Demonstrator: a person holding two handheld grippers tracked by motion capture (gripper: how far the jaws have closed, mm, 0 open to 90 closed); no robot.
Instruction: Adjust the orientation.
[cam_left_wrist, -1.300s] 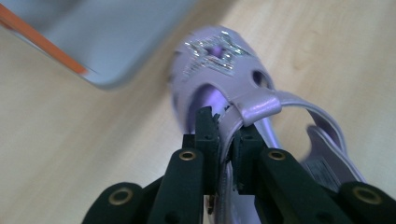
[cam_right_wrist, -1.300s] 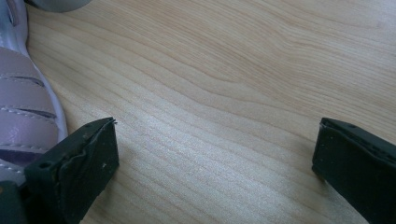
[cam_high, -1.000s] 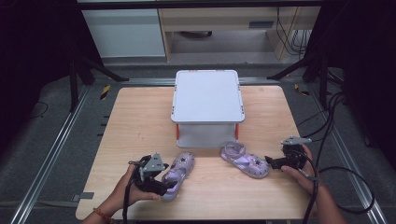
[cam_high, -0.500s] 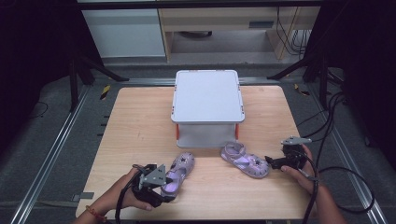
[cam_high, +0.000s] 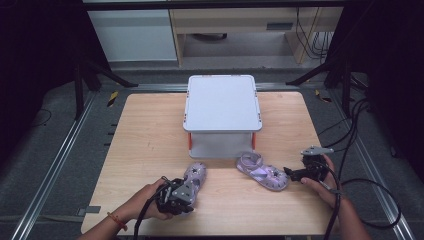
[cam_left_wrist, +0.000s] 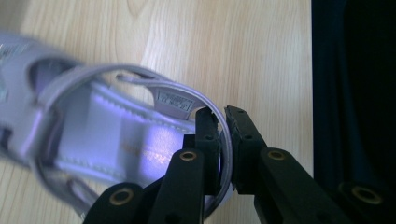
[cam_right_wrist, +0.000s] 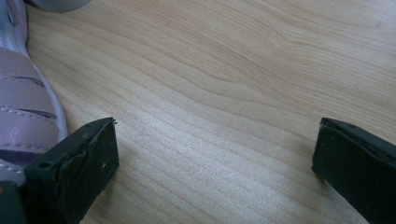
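Two lilac child's sandals lie on the wooden table (cam_high: 150, 135) in front of a white box. My left gripper (cam_high: 188, 190) (cam_left_wrist: 222, 114) sits at the heel of the left sandal (cam_high: 196, 174) (cam_left_wrist: 116, 135). Its jaws have just been closing and now pinch the thin heel strap (cam_left_wrist: 187, 91) between the pads. The right sandal (cam_high: 262, 172) (cam_right_wrist: 28, 98) lies toe towards my right gripper (cam_high: 292, 173) (cam_right_wrist: 215, 140). That gripper stands open just above the table, its left finger (cam_right_wrist: 79, 163) beside the sandal's edge and bare wood between the jaws.
A white lidded box (cam_high: 222, 102) with orange clips stands at the table's middle, just behind the sandals. Cables trail from both grippers, the right one looping off the table's right edge (cam_high: 370, 190). Dark frame legs and a shelf stand beyond the table.
My left gripper has shifted towards the front edge at the sandal's heel, and its jaws have closed on the heel strap. The right hand has stayed still.
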